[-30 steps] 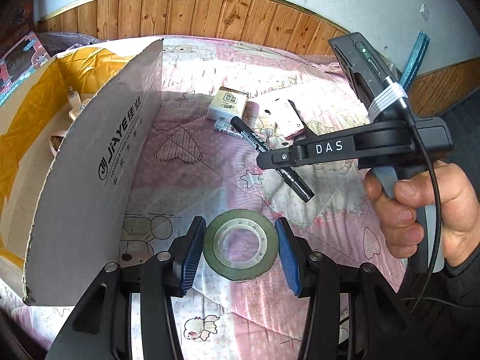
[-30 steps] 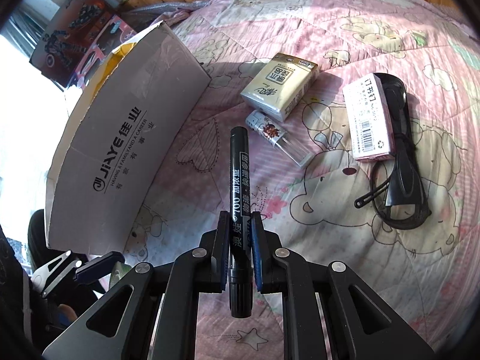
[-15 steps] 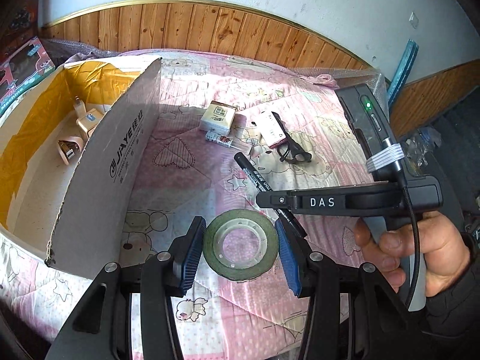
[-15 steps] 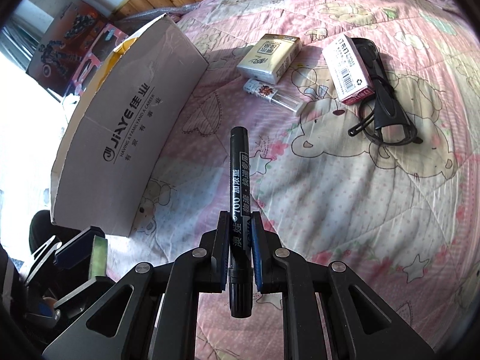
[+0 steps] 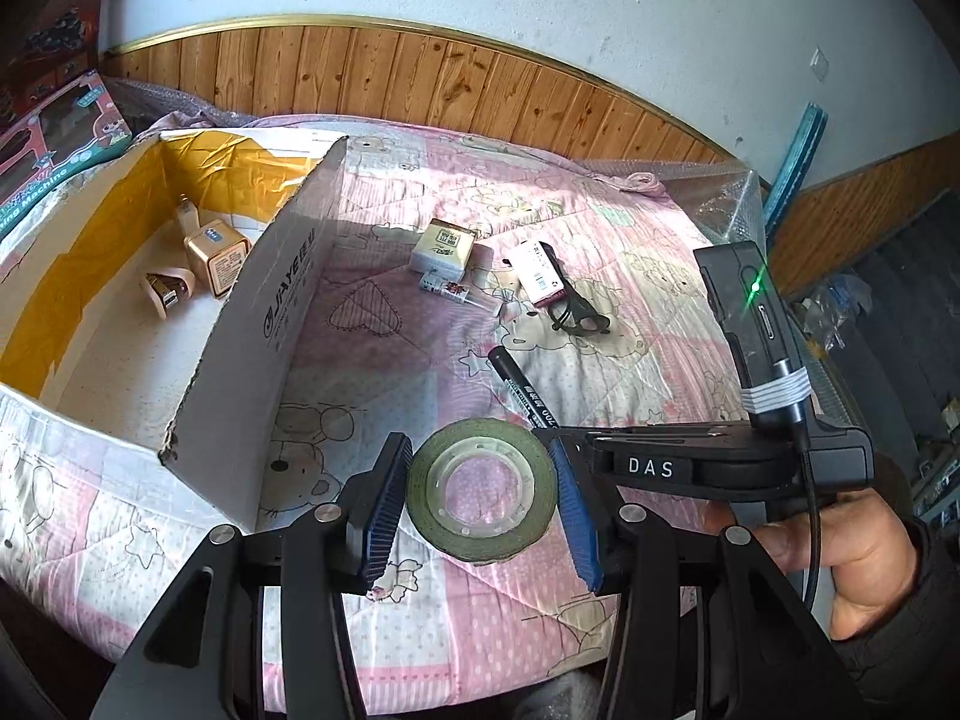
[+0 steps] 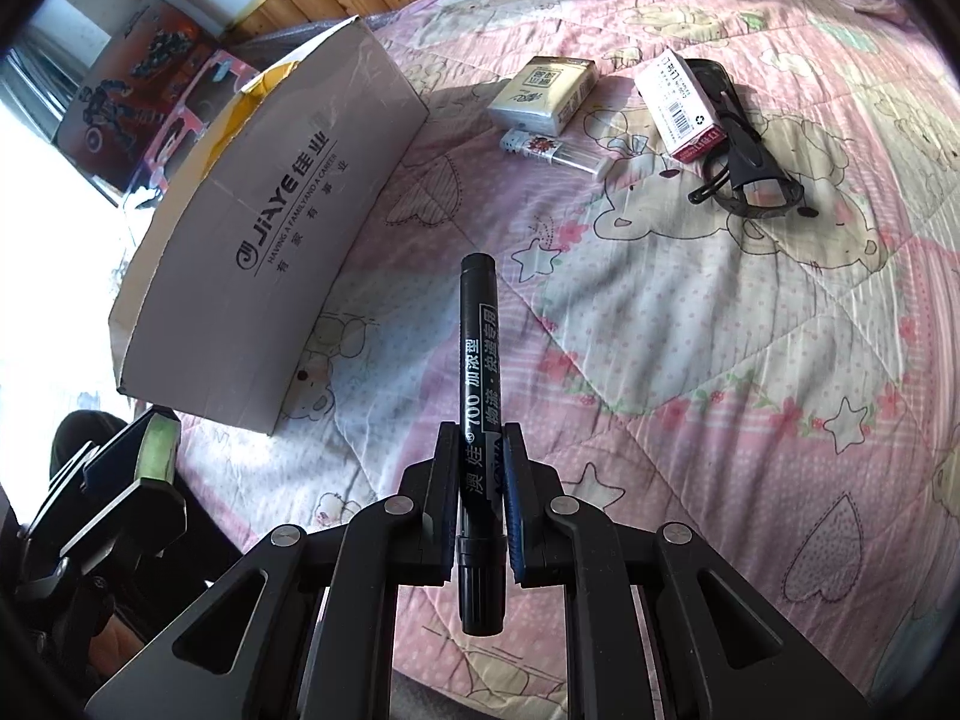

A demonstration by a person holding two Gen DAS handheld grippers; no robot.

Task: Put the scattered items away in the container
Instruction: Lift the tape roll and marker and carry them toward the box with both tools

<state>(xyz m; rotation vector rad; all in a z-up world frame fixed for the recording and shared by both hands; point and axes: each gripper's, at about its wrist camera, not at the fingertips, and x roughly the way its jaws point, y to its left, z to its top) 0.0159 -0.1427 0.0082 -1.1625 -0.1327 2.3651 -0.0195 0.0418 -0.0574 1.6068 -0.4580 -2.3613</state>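
Bed: the pink quilt (image 6: 690,330) is soft and rumpled, so anything dropped short of the box would likely land safely but could roll or slide toward the near edge and off.
Box: the cardboard box (image 5: 258,324) sits open on the left of the bed, its tall near flap standing up between both grippers and the inside. I judge the main risk is a held item or a gripper clipping that flap and tipping or shoving the box.
Things already in the box: a tan charger block (image 5: 217,257) and a smaller tan piece lie on its floor; a hard drop could knock them about.
Left gripper: the left gripper (image 5: 483,501) holds the tape roll (image 5: 480,498) flat between its blue pads, above the quilt just right of the box corner. The pads meet only the curved rim, so a tilt could let it spin out.
Right gripper: the right gripper (image 6: 479,474) is clamped on the black marker (image 6: 477,396) near its rear end, most of the length sticking forward. That long overhang could pivot or hit the flap first.
Crowding: both grippers sit close together; heading for the box at once may bump them.
Left on the quilt: a cream packet (image 6: 543,93), lighter (image 6: 555,150), pink-ended carton (image 6: 681,102) and dark glasses (image 6: 744,150), well apart from the box.
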